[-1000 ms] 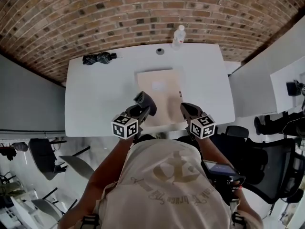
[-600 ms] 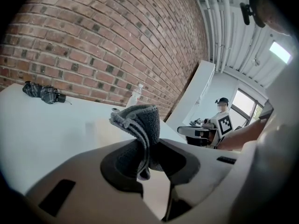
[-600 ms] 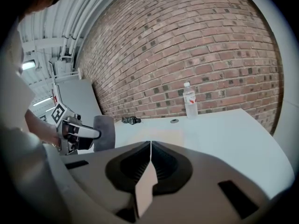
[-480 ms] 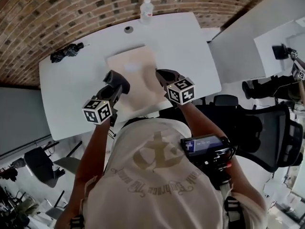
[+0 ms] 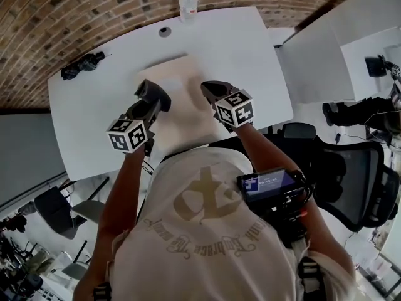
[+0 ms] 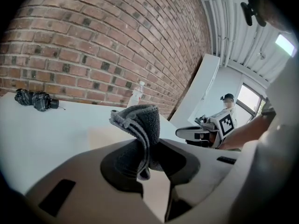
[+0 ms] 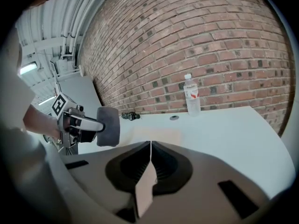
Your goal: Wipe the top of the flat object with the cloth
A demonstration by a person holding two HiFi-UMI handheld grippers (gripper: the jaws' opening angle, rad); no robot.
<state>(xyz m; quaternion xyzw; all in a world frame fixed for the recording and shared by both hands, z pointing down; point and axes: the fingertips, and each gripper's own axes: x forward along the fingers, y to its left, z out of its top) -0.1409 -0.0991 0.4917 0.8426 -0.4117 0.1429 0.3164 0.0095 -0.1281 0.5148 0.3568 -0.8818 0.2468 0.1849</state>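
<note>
A flat tan board (image 5: 182, 80) lies on the white table (image 5: 250, 55); it also shows in the right gripper view (image 7: 159, 135). My left gripper (image 5: 150, 96) hangs over the board's left part, shut on a bunched grey cloth (image 6: 138, 125) that sticks up out of its jaws. My right gripper (image 5: 210, 91) is over the board's right edge; its jaws (image 7: 150, 146) are shut, with nothing seen between them. From the right gripper view the cloth (image 7: 108, 126) shows as a grey pad at the left gripper's tip.
At the table's far edge stand a clear water bottle (image 5: 187, 5) and a small round item (image 5: 164, 31). A black bundle (image 5: 81, 64) lies at the far left. Another white table (image 5: 313, 61) and a black office chair (image 5: 351, 174) are to the right.
Both grippers have moved forward from the table's near edge to over the tan board. The cloth stayed in the left gripper; the right jaws stayed shut.
</note>
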